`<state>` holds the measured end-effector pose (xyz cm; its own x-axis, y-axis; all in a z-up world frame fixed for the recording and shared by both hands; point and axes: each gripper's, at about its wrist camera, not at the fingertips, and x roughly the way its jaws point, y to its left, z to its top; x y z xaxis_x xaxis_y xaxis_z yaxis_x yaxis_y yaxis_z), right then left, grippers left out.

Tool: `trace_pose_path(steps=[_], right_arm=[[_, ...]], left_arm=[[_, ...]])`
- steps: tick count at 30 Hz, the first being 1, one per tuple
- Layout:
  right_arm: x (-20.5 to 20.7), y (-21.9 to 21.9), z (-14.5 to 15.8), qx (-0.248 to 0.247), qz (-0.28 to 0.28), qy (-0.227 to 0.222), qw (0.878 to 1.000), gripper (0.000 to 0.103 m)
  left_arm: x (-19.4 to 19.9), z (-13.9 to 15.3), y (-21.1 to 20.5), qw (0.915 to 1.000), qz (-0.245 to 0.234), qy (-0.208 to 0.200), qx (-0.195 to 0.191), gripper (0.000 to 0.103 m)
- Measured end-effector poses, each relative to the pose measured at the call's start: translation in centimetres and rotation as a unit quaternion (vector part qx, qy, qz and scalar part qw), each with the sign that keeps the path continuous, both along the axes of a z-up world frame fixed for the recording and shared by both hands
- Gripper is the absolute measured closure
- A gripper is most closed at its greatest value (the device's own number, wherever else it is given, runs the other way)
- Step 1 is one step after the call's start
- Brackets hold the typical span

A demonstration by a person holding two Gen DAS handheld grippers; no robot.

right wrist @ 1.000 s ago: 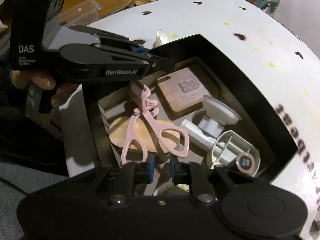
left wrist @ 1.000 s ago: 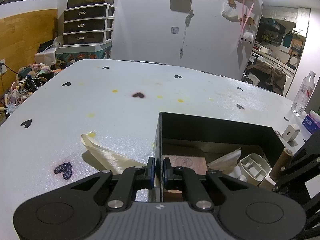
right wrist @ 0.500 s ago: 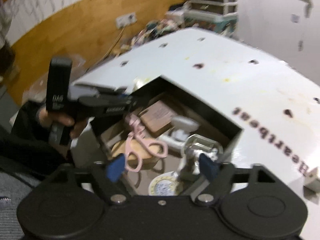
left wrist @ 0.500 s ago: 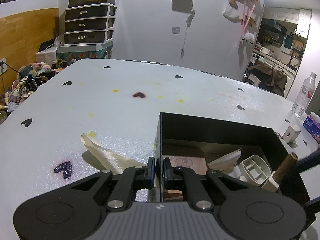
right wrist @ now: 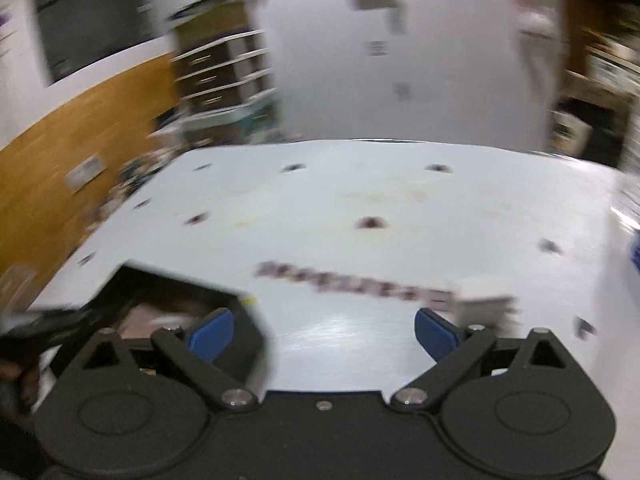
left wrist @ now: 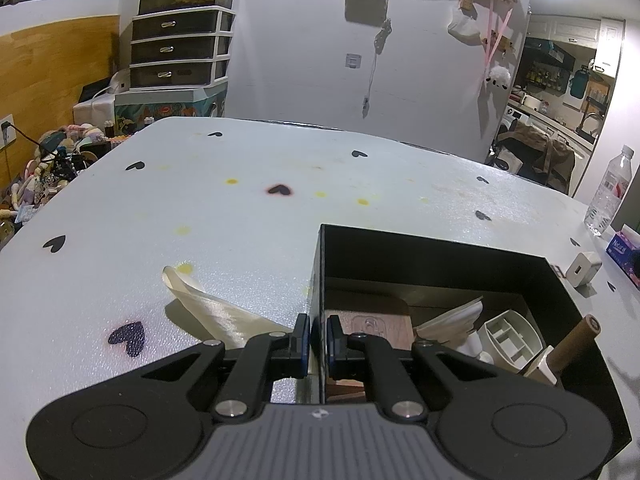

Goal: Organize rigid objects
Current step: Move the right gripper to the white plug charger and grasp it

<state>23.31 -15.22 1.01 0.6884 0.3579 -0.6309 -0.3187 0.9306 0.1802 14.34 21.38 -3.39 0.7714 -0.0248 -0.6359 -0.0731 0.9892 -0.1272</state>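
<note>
Change: our right gripper (right wrist: 324, 330) is no longer looking down into the box (left wrist: 440, 252); it is now facing across the white table (right wrist: 360, 208), and its picture is blurred.
Right gripper: its jaws have just been opening and are now standing wide, with nothing between them.
Left gripper (left wrist: 318, 338): we are keeping it in the same place as before, its jaws pinching narrowly on the near wall of the box.
Box: it is sitting on the table, open at the top.
Inside the box: a wooden board (left wrist: 370, 326), a white plastic tray (left wrist: 512, 340) and a brown handle (left wrist: 576, 344) are lying there.
Beside the box: a cream cloth (left wrist: 208, 308) is lying on the table.
</note>
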Motion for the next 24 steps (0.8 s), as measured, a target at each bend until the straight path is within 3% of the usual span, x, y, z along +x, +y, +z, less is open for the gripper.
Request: trace_pose_path(steps=[8, 18, 21, 24], right_arm=[[3.8, -2.6, -4.0, -0.063, -0.121, -0.032, 0.99, 0.005], [6.7, -2.3, -6.1, -0.071, -0.101, -0.02, 0.992, 0.029], [7.1, -2.0, -6.5, -0.087, -0.098, -0.015, 0.991, 0.048], [7.1, -1.8, -6.4, -0.096, -0.093, -0.015, 0.991, 0.05]], left_arm=[[0.0, 0.0, 0.0, 1.0, 0.0, 0.0, 0.0, 0.095], [0.1, -0.1, 0.1, 1.0, 0.002, 0.002, 0.002, 0.095], [0.1, -0.1, 0.1, 1.0, 0.004, 0.002, 0.003, 0.095], [0.2, 0.0, -0.2, 1.0, 0.004, 0.001, 0.006, 0.095]])
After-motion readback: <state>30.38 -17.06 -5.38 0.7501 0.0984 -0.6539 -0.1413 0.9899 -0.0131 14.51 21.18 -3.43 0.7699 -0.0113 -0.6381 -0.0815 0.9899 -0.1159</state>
